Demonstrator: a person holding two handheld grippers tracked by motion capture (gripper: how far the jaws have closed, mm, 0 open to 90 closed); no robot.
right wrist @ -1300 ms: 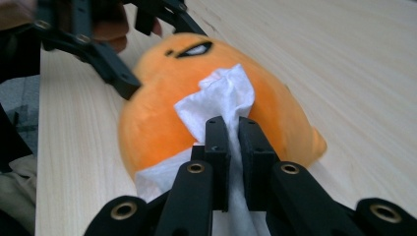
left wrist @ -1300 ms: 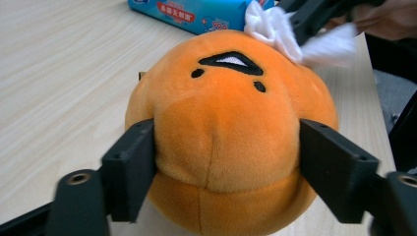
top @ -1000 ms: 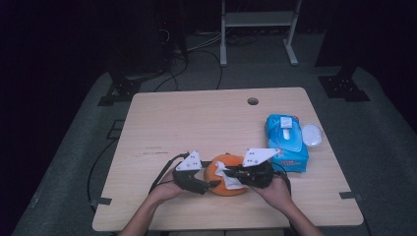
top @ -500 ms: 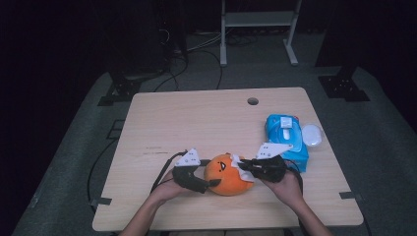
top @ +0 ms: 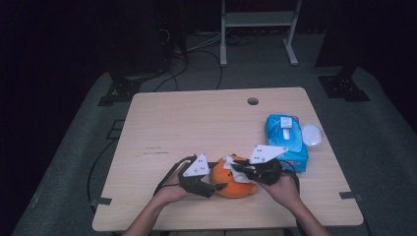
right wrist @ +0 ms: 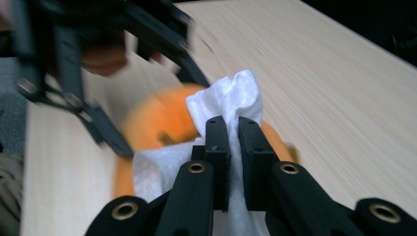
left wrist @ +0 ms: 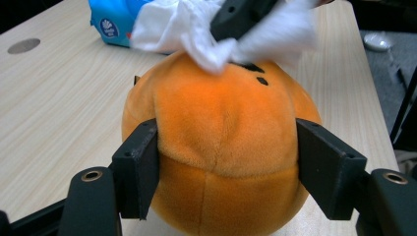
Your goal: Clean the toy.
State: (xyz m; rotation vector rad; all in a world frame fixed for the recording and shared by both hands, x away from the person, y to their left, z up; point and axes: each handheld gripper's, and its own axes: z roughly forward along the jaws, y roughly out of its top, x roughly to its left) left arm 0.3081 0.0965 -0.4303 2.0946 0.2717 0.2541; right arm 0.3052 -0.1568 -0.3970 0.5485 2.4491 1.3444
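Clamping the orange plush toy (left wrist: 221,147) from both sides, the left gripper (top: 215,186) has its two black jaws pressed into the soft flanks; they have just been closing on it. The toy sits on the wooden table (top: 196,123), directly ahead of that claw. The right gripper (right wrist: 234,140) has its jaws pressed together on a white tissue (right wrist: 231,98), which lies against the toy's top. Beyond that claw lies a blue wipes pack (top: 286,140).

Dim, dark surroundings around an evenly lit table (top: 196,123); right gripper view motion-blurred.
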